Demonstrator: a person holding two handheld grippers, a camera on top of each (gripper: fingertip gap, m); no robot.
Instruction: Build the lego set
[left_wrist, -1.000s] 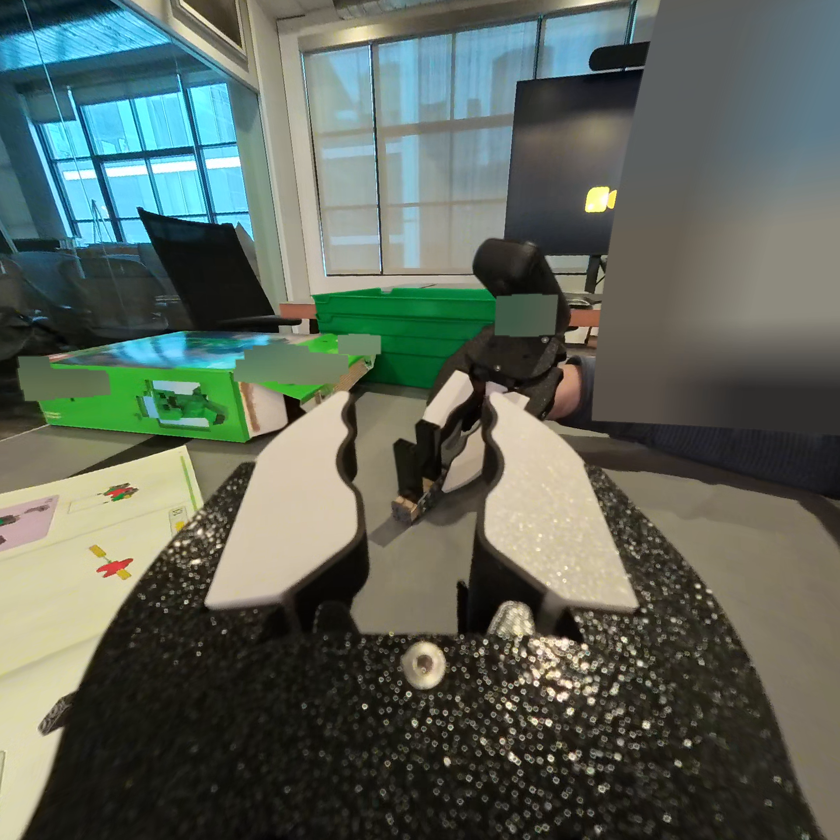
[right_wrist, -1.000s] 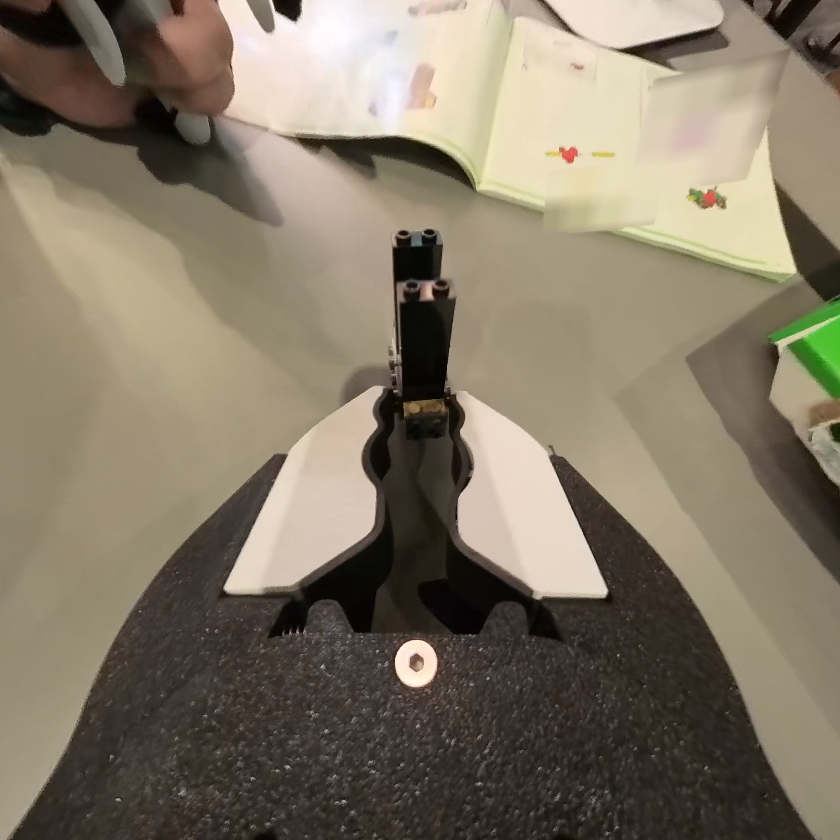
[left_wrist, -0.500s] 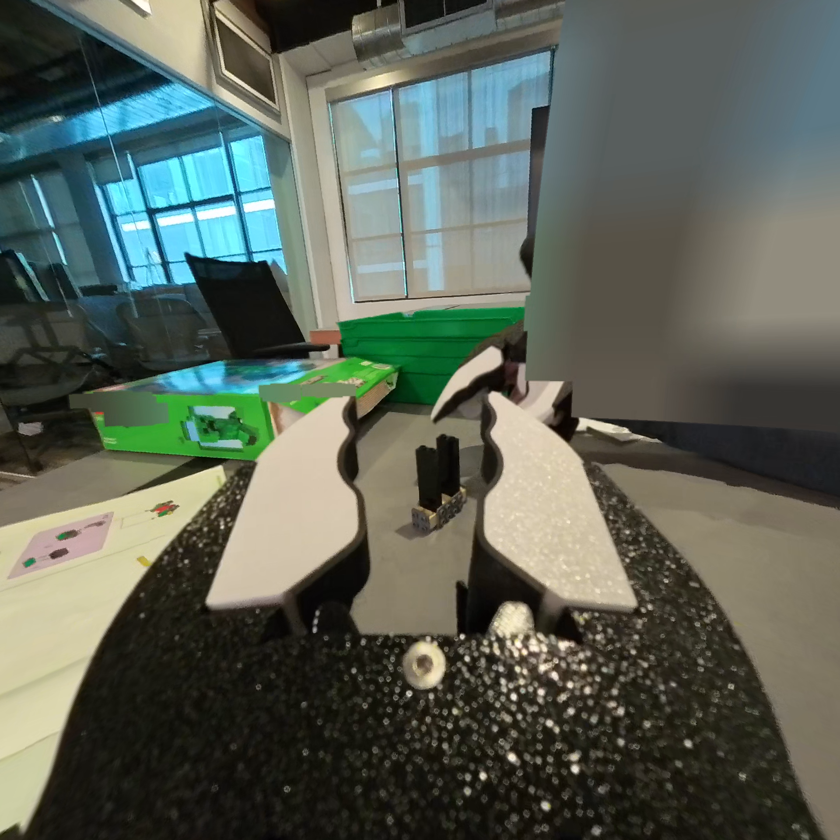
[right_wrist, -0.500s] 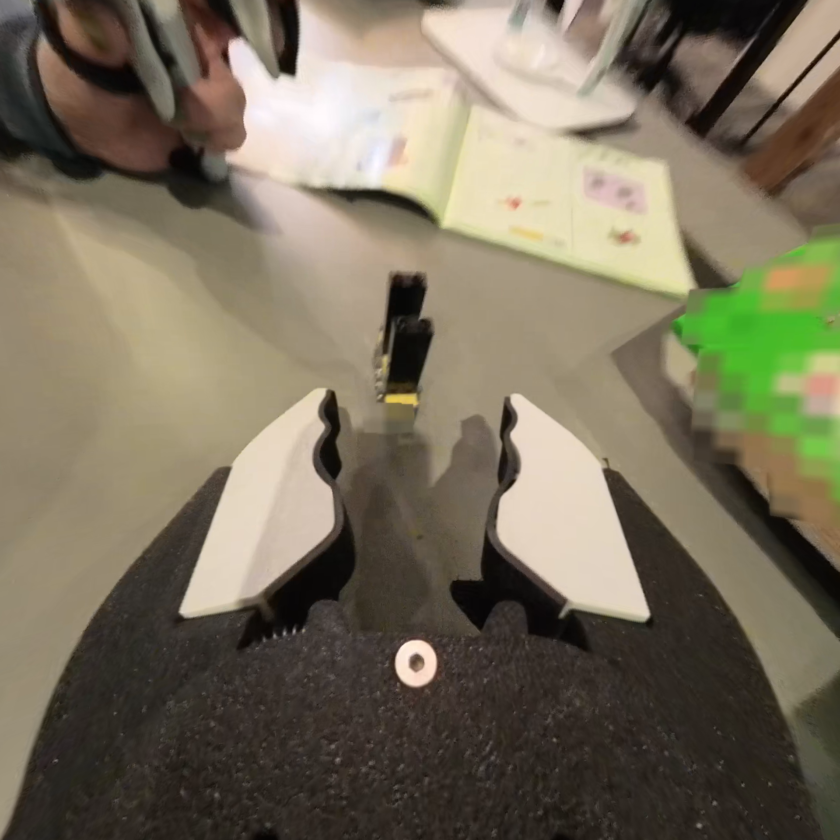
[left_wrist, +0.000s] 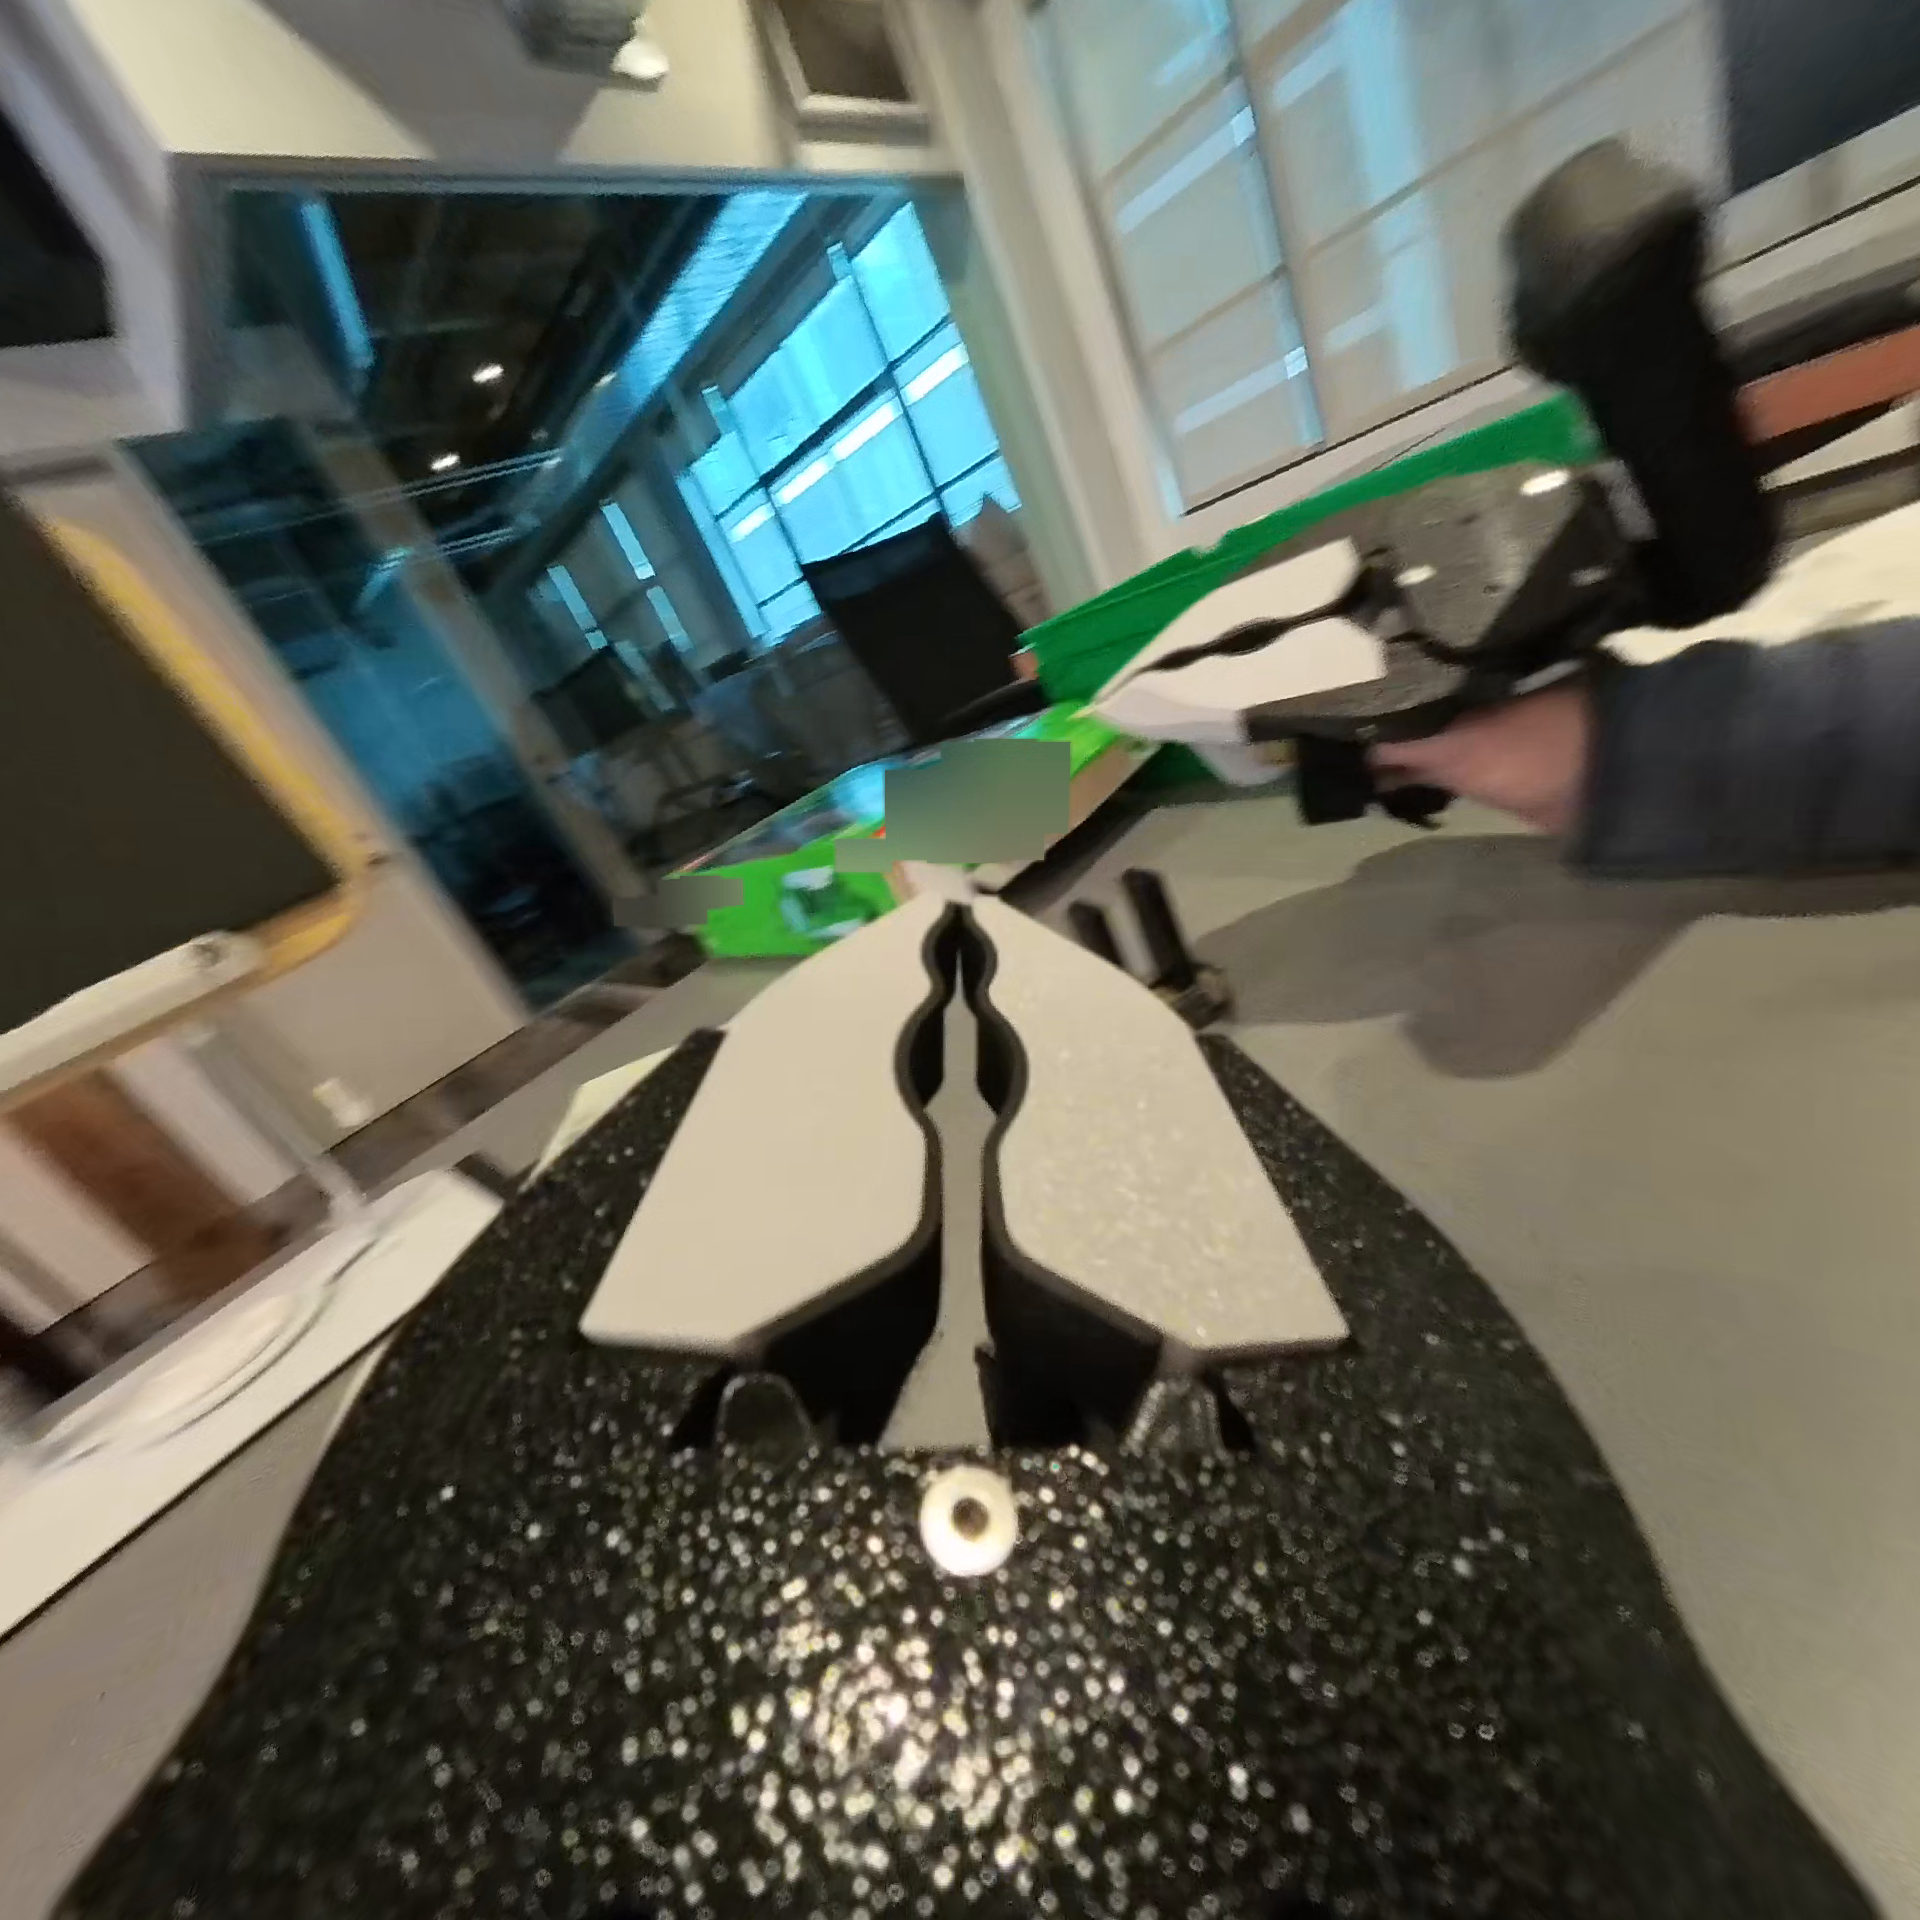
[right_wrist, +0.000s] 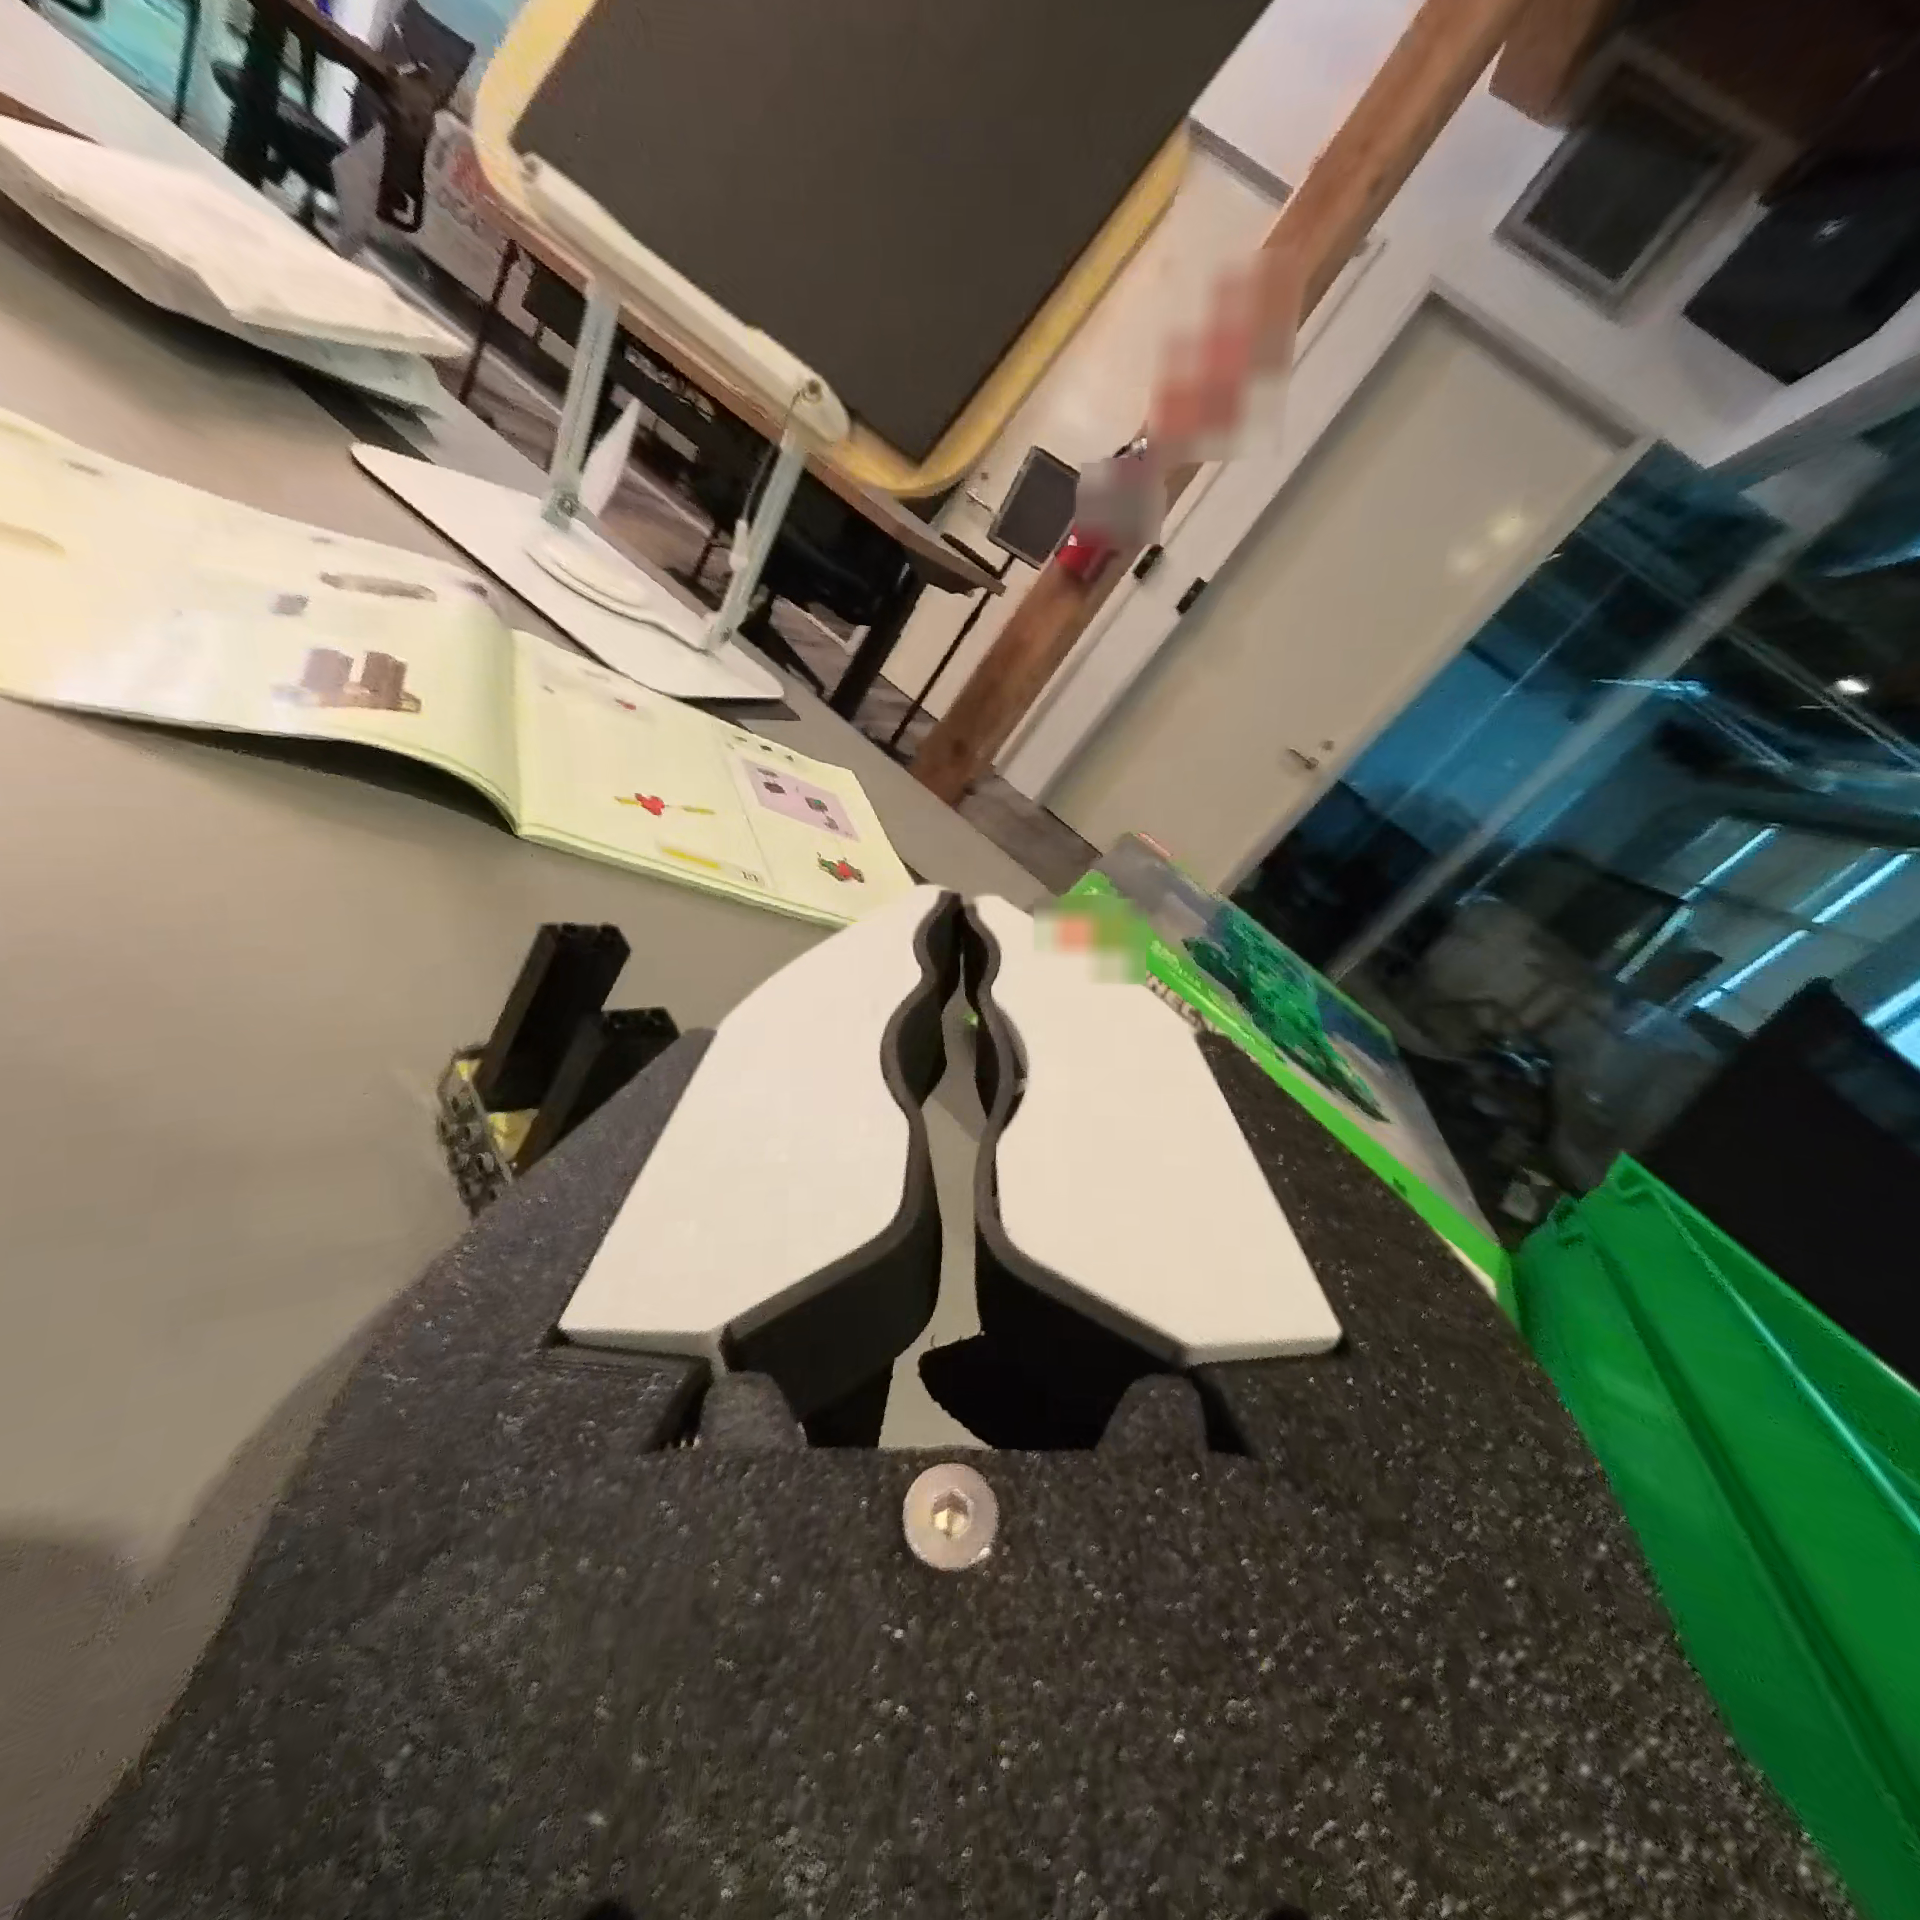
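A small lego build of two tall black bricks on a grey and yellow base stands alone on the grey table; it shows in the left wrist view (left_wrist: 1143, 940) and in the right wrist view (right_wrist: 551, 1029). My left gripper (left_wrist: 958, 914) is shut and empty, raised and tilted, with the build just to its right. My right gripper (right_wrist: 956, 906) is shut and empty, with the build low to its left. The right gripper also shows in the left wrist view (left_wrist: 1122, 701), held by a hand above the table.
An open instruction booklet (right_wrist: 436, 675) lies on the table (right_wrist: 208, 1039). A green lego box (right_wrist: 1278, 997) and green trays (right_wrist: 1714, 1382) are at the right. A white stand (right_wrist: 623, 582) with a dark board stands behind the booklet. My hands' fingertips stand some 20 cm from each other.
The right gripper let go of the black build, which now stands on the table, then shut. The left gripper shut too. Both grippers lifted and tilted away from the build.
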